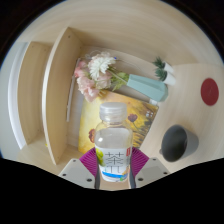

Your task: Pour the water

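Upright water bottle (114, 140) pinched in tool (114, 165); label print unreadable; dark cup (178, 142) beside.

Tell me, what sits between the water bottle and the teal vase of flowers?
In the gripper view, a yellow picture book lies flat between the water bottle and the teal vase. The hand-held gripper is shut on the bottle.

gripper (114, 168): we see two fingers rising from the bottom of the view, one on each side
finger bodies: we read them as pale grey to white, blocky, with angled outer edges
pads (91, 161): we see magenta to purple facing on the inner side of each finger
pad shape: we make out flat strips that slant inward toward the tips
markings, screws, cables: we cannot make any out on the fingers
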The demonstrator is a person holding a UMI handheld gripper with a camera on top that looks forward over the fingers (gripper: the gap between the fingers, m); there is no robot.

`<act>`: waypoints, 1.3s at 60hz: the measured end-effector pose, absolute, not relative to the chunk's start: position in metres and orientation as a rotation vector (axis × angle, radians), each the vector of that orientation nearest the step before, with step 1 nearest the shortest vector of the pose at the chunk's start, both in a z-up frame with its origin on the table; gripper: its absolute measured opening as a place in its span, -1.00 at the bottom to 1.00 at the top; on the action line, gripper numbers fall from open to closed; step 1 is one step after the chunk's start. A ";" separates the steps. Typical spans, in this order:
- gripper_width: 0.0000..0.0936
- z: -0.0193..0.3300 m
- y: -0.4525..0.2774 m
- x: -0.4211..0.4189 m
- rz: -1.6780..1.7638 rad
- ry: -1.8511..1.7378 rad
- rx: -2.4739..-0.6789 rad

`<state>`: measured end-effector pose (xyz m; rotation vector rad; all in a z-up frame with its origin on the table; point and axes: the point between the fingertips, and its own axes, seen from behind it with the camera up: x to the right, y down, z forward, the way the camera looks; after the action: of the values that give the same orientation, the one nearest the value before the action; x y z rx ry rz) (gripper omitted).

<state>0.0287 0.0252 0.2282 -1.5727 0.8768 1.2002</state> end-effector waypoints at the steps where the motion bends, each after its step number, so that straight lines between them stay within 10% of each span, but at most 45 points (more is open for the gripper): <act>1: -0.13 0.232 0.025 0.034 1.143 0.821 -1.596; 15: -0.09 0.238 0.021 0.140 0.396 0.301 -1.774; 28: -0.09 0.169 0.023 0.233 -0.056 0.141 -1.898; 60: -0.04 0.060 0.026 0.279 -0.115 0.196 -1.961; 78: 0.53 0.033 0.015 0.275 -0.107 0.202 -2.056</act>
<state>0.2754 0.0145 0.0326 -2.0561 0.2018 -0.1073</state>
